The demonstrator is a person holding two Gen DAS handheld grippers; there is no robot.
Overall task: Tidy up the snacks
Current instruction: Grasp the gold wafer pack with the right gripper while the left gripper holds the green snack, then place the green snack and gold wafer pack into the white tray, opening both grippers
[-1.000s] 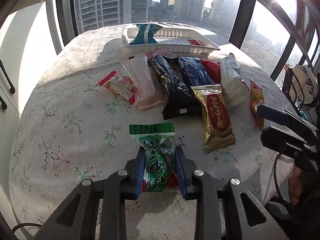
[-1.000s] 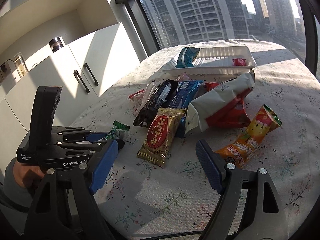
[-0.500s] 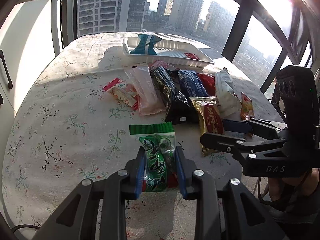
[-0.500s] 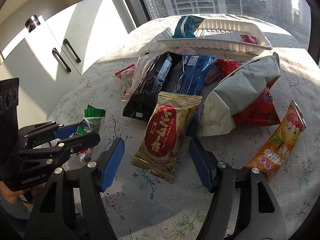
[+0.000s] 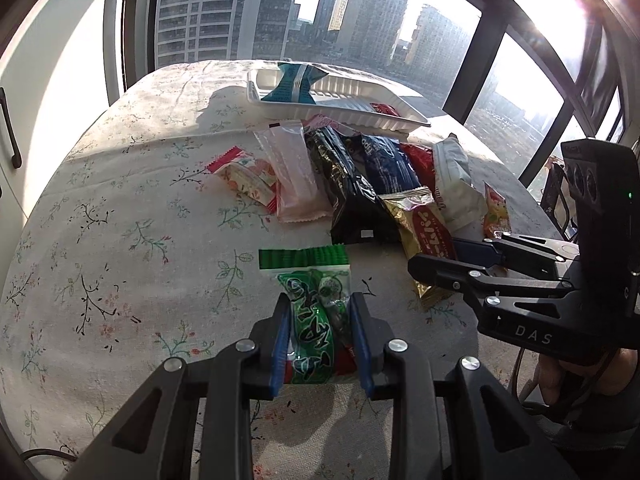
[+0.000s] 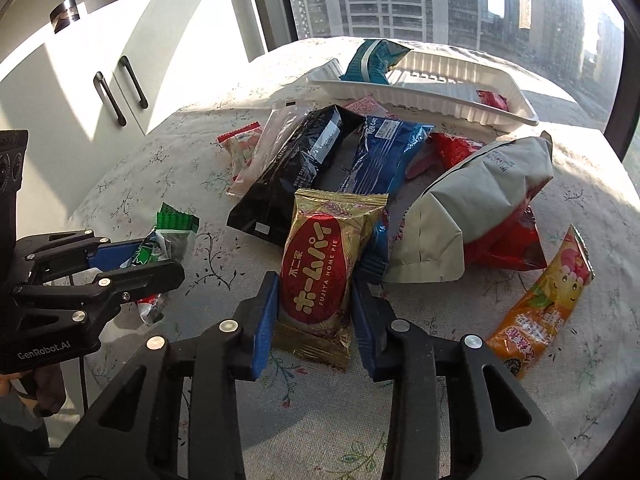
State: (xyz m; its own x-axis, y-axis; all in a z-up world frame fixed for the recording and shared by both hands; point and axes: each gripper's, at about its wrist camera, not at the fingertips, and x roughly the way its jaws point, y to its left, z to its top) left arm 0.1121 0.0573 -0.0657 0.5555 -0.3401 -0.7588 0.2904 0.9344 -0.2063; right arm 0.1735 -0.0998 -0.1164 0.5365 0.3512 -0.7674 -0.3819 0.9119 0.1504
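Observation:
My left gripper [image 5: 319, 316] is shut on a green snack packet [image 5: 312, 316] near the table's front; it also shows in the right wrist view [image 6: 168, 240]. My right gripper [image 6: 314, 304] has its blue pads against both sides of a gold and red Home Pie packet [image 6: 320, 268] that lies on the table; that packet also shows in the left wrist view [image 5: 424, 232]. A white tray [image 6: 440, 92] at the far side holds a teal packet [image 6: 372, 60] and a small red packet [image 6: 492, 100].
A pile of snacks lies between me and the tray: a black packet [image 6: 296, 168], a blue packet [image 6: 384, 152], a white and red bag [image 6: 476, 200], an orange packet [image 6: 548, 300], a pink packet [image 5: 294, 172]. White cabinets [image 6: 120, 80] stand left.
My right gripper moved forward over the gold Home Pie packet and its jaws closed in on it. My left gripper kept hold of the green packet.

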